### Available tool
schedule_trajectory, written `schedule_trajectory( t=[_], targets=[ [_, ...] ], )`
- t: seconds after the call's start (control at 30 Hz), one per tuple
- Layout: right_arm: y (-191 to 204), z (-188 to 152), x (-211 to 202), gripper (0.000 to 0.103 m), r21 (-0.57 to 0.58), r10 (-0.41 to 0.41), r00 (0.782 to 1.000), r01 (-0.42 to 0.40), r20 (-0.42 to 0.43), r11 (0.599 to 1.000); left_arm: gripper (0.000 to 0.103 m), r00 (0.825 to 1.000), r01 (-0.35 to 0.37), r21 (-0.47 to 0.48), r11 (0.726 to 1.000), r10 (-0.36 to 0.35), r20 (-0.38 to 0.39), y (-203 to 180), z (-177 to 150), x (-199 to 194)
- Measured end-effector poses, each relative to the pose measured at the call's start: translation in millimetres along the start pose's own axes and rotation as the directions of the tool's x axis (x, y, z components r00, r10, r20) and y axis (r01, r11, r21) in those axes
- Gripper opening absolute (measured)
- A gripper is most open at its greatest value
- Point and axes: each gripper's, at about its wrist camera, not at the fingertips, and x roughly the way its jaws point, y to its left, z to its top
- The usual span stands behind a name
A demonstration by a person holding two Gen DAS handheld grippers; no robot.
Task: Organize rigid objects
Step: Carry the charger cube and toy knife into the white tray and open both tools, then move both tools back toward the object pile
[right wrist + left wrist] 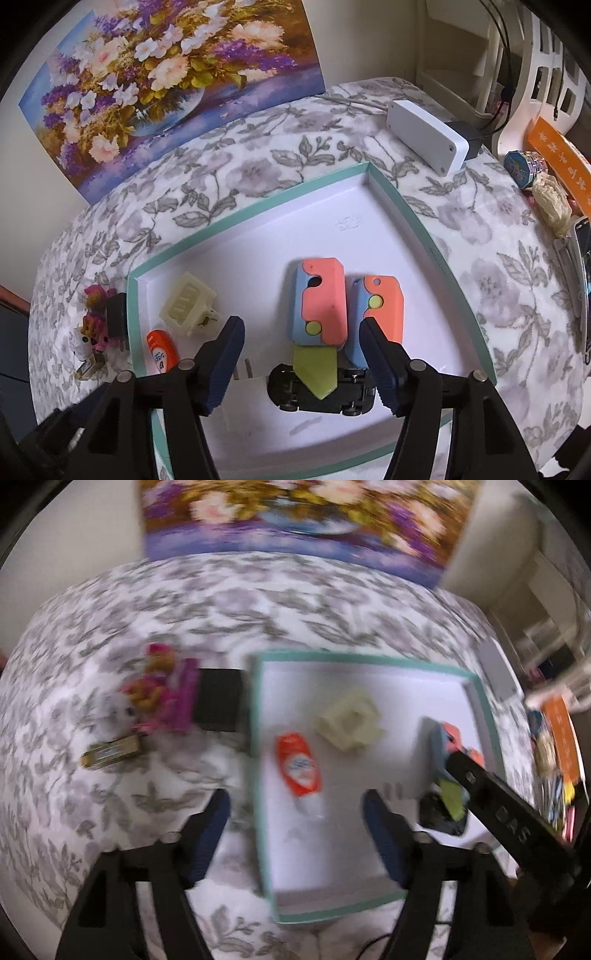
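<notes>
I worry the right tongs (301, 363), gaping and empty above the coral-and-blue toys (325, 299) and toy car (325, 391) in the teal tray (436, 258), could knock them askew if lowered carelessly; my left tongs (295, 834), likewise spread and empty, point steeply down over the tray's left edge beside the orange tube (299, 764); loose pieces wait on the floral counter (184, 620).

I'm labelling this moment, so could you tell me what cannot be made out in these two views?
- Gold box, left wrist view: motion blur makes its print unreadable.
- Pink toy figure, right wrist view: small, near the fisheye edge; details unclear.
- Black toy car, right wrist view: partly covered by the green blade.
- Orange tube: lower end hidden behind a gripper finger.
</notes>
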Motion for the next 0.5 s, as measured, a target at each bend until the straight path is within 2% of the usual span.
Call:
schedule_trajectory(
  t=[0.13, 0.3, 0.37, 0.5],
  targets=[
    [8.5, -3.9, 2.0, 0.078, -0.021, -0.008, 1.0, 0.008, -0.01, 1.0, 0.08, 0.998, -0.061, -0.07, 0.996, 0.062, 0.012, 30.7, 4.8, -2.5],
    [25.0, -9.2, -0.1, 0.094, -0.064, -0.015, 1.0, 0.015, 0.001, 0.998, 0.087, 0.991, -0.13, -0.143, 0.981, 0.134, 0.018, 65.4, 7.5, -2.2],
    [32.6, -11.9, -0.1, 0.102, -0.081, -0.015, 1.0, 0.015, 0.003, 0.997, 0.095, 0.989, -0.141, -0.163, 0.977, 0.146, 0.019, 74.9, 8.8, -1.8],
    [47.6, -17.7, 0.7, 0.103, -0.111, -0.013, 1.0, 0.013, 0.0, 0.994, 0.097, 0.982, -0.173, -0.221, 0.96, 0.185, 0.033, 97.5, 10.4, -3.2]
  ],
)
